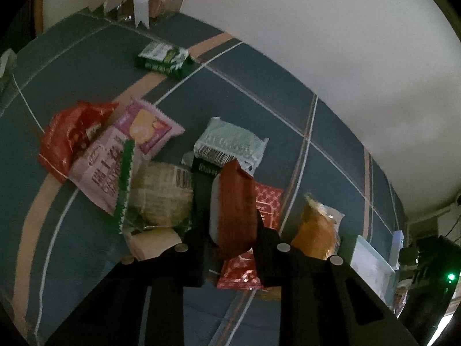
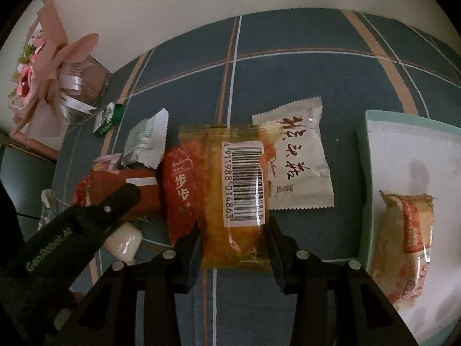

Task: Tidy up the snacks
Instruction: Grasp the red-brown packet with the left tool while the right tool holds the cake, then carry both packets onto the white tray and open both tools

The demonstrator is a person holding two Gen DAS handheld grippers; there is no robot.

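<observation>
Snacks piled on plaid cloth point(image 2: 288, 57). We note left gripper point(image 1: 233, 227) clamped on dark-red packet point(image 1: 234, 207), right gripper point(image 2: 234, 242) clamped on orange packet point(image 2: 236, 199). Beyond: white packet point(image 2: 299, 158), green packet point(image 1: 164, 57). Tray point(image 2: 363, 173) at right holds one snack.

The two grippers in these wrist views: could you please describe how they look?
Both the left gripper and the right gripper are matte black, with angular, wedge-shaped fingers and round silver bolt heads. Pale green lettering runs along the left gripper's body. No cables or sleeves show.

Snack pile point(image 2: 161, 178) left; barcode packet point(image 2: 239, 196) centre; tray point(image 2: 363, 190) right, wrapped snack point(image 2: 403, 248) inside.
</observation>
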